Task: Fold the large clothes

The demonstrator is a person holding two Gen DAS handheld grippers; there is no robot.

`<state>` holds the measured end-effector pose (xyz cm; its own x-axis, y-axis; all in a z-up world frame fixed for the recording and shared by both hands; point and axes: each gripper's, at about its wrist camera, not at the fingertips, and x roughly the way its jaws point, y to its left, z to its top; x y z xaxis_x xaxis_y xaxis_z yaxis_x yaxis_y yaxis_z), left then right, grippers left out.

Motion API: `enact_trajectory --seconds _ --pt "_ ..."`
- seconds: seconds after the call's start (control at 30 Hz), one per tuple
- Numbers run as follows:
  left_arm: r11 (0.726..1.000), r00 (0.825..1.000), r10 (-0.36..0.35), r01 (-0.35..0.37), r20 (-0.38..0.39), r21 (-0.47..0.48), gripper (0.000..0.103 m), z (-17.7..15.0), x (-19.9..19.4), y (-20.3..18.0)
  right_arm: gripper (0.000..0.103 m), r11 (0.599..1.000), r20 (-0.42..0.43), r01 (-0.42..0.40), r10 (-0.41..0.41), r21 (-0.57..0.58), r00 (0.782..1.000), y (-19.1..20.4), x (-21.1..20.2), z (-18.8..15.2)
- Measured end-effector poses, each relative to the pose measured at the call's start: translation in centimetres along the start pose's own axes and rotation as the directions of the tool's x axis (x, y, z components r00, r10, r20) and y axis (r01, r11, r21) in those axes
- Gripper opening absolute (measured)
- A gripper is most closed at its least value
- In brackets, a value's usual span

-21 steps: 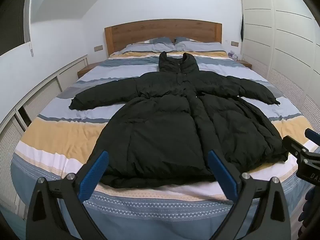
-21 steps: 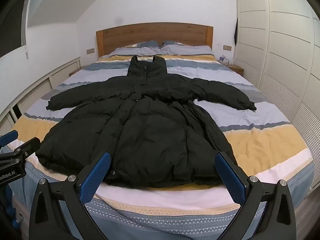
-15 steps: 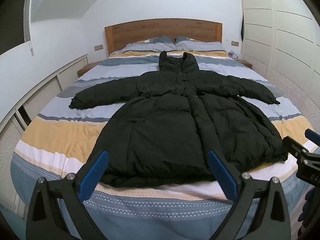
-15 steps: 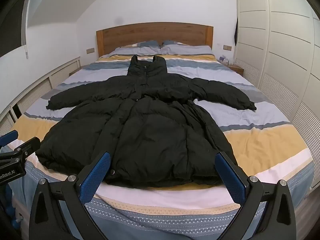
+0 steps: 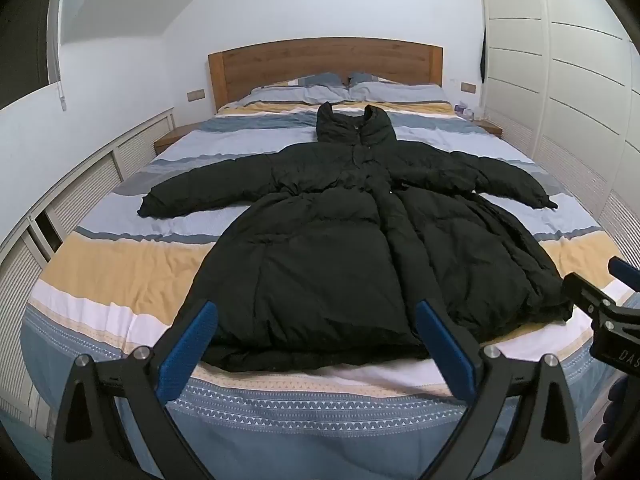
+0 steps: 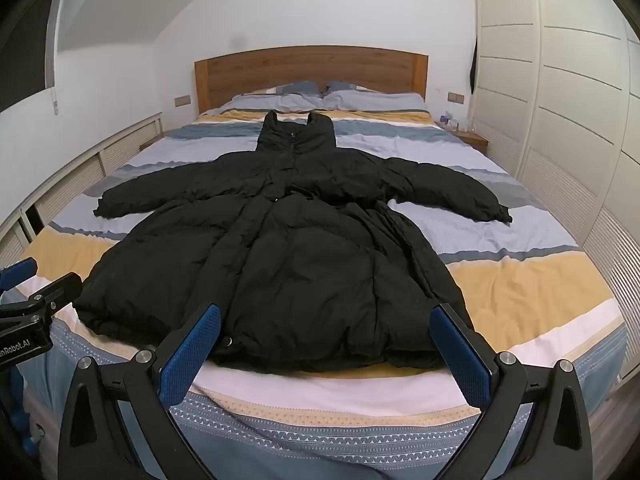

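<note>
From the left wrist, the black puffy down coat [image 5: 340, 240] lies flat on the striped bed [image 5: 120, 276], hem just beyond the spread, empty left gripper [image 5: 316, 350]. From the right wrist, the right gripper [image 6: 326, 354], equally spread, hangs before the hem.

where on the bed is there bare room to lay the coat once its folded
Free: the striped bedding right of the black puffer coat, between its right sleeve and the foot edge; a like patch under the left sleeve; a band between collar and grey pillows. Crowded: the middle, which the coat covers.
</note>
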<state>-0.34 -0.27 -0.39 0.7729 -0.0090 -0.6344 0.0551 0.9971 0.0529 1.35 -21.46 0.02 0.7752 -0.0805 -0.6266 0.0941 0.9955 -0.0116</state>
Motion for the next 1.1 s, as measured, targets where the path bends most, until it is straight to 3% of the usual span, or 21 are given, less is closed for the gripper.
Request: enact_trajectory --seconds 1.1 --pt "1.000 0.999 -0.008 0.008 0.041 0.004 0.100 0.3 -1.6 0.2 0.102 0.999 0.024 0.033 -0.032 -0.042 0.999 0.5 -0.9 0.2"
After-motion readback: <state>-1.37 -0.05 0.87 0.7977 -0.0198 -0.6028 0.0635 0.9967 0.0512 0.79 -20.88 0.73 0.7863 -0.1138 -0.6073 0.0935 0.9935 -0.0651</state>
